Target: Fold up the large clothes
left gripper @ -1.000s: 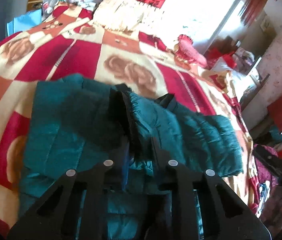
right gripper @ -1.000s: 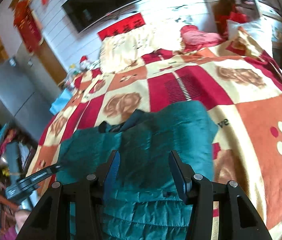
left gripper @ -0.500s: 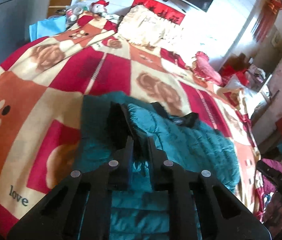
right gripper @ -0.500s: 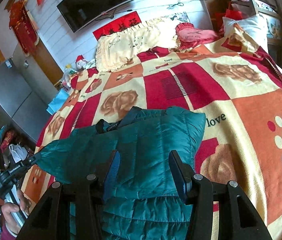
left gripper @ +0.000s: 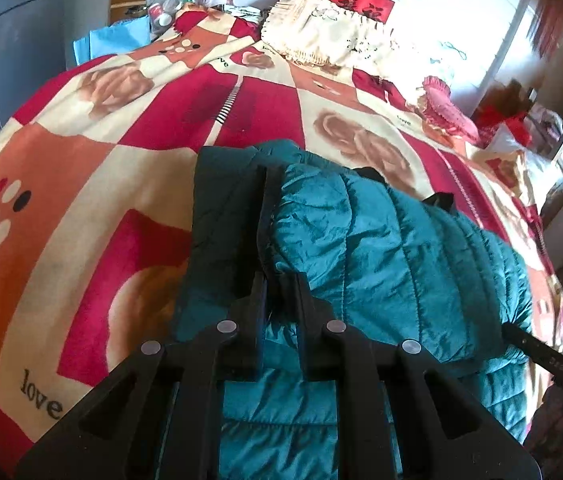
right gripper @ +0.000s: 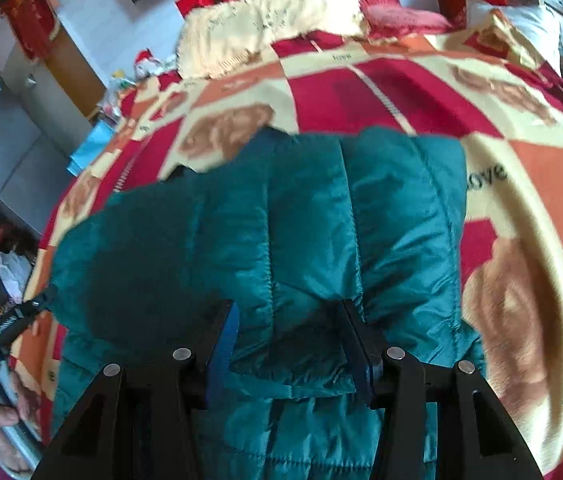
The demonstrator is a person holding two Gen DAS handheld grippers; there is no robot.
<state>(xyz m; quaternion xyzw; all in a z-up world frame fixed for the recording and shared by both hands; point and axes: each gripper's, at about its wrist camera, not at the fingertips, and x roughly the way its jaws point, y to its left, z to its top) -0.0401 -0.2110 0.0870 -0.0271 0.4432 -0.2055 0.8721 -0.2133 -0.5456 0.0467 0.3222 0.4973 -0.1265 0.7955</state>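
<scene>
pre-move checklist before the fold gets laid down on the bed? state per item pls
1. Left gripper shut on the jacket at its dark edge: ok.
2. Right gripper grip on the jacket: a puffed fold sits between its fingers, but pad contact is unclear: cannot tell.
3. Folded part lies over the lower part of the jacket: ok.
4. Blanket beside the jacket free of loose items: ok.
5. Fold edges lined up: near hem hidden behind the grippers: cannot tell.
6. Pillow well beyond the jacket: ok.
</scene>
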